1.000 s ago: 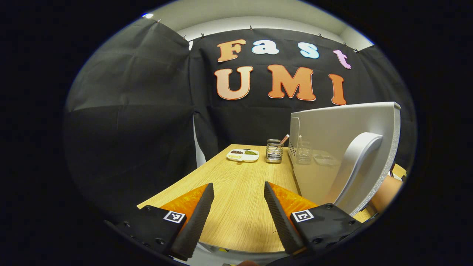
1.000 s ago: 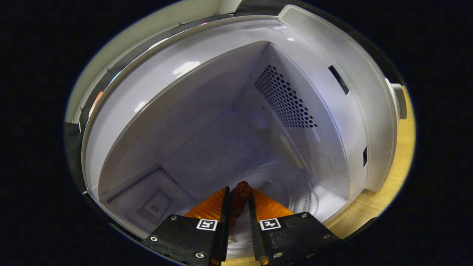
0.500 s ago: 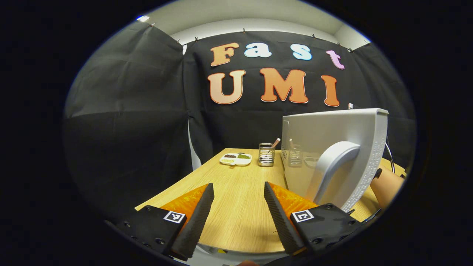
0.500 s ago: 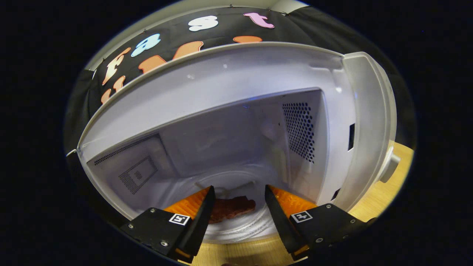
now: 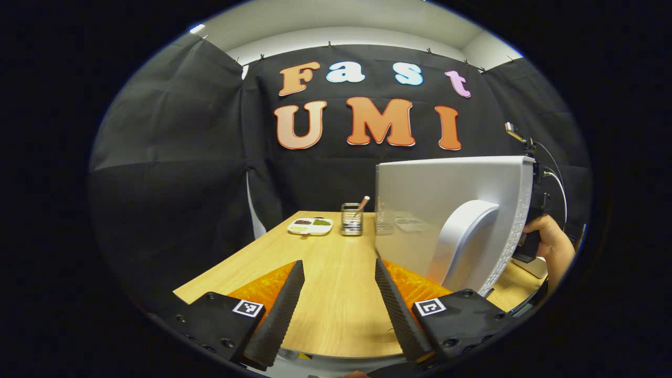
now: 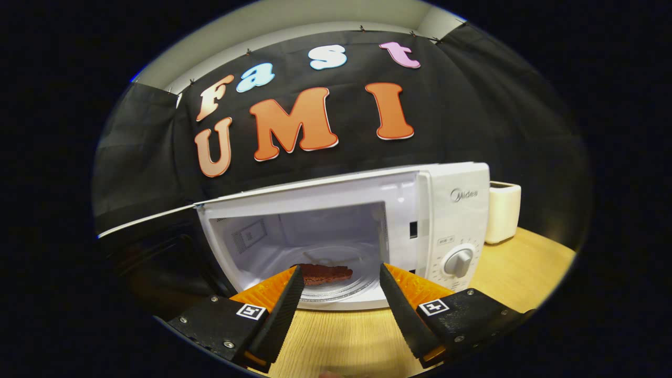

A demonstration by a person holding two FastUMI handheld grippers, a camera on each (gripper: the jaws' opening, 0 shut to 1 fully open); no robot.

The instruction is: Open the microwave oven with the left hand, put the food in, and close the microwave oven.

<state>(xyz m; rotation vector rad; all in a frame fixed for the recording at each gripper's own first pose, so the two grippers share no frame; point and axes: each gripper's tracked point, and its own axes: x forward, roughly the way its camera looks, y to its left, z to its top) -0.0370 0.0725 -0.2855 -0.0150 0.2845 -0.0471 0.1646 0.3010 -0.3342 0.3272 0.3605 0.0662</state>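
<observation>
In the right gripper view the white microwave oven (image 6: 451, 220) stands with its door (image 6: 152, 247) swung wide to the left. A reddish-brown piece of food (image 6: 325, 273) lies on the glass turntable (image 6: 336, 286) inside. My right gripper (image 6: 338, 304) is open, held in front of the cavity, nothing between its fingers. In the left gripper view the door's white outer face (image 5: 446, 210) with its curved handle (image 5: 459, 236) stands to the right. My left gripper (image 5: 336, 299) is open over the wooden table (image 5: 325, 278), left of the handle. A hand (image 5: 551, 247) holding the other gripper shows behind the door.
A white divided dish (image 5: 310, 226) and a metal utensil holder (image 5: 352, 219) sit at the far end of the table. A white toaster-like box (image 6: 503, 210) stands right of the oven. The table's left edge (image 5: 226, 262) runs close to the black cloth wall.
My right gripper let go of the food on the turntable, opened, and drew back out of the oven. The left gripper view has turned left, so the door sits further from its edge.
</observation>
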